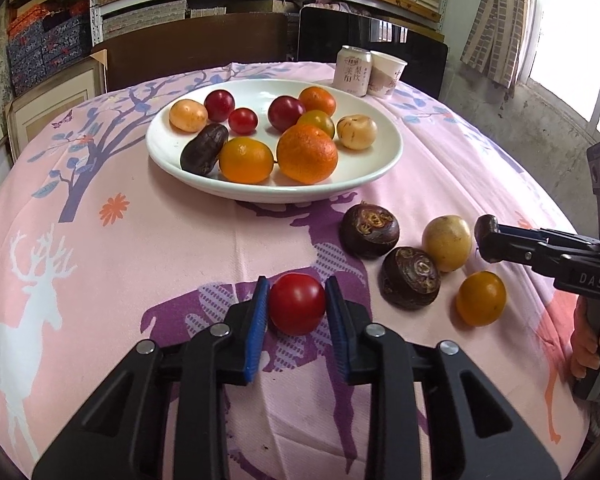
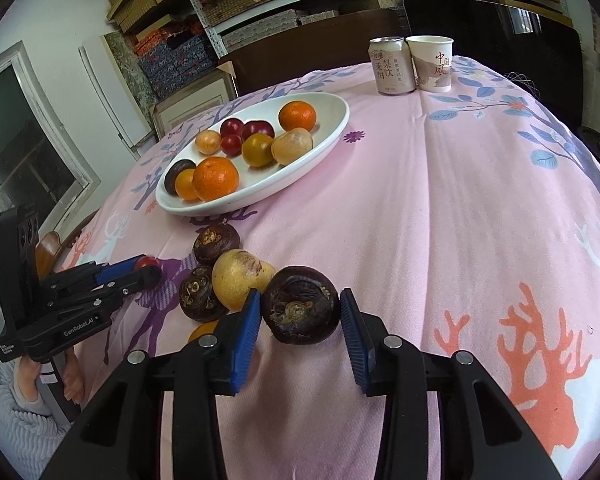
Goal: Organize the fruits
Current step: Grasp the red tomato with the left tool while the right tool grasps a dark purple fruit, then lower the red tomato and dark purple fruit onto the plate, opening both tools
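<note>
Left wrist view: left gripper [image 1: 297,303] pads clamp red tomato [image 1: 297,303]. Right gripper [image 2: 300,306] straddles dark water chestnut [image 2: 300,305]; right-hand pad apart, grip unconfirmed.

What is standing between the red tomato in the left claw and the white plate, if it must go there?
Nothing visible. The left claw brackets the red tomato, and only bare pink tablecloth lies between it and the white plate. The loose dark water chestnuts sit off to the right of that line.

Pink-clothed table [image 1: 140,240] bears plate [image 1: 172,148], can [image 1: 352,70], cup [image 1: 388,74].
</note>
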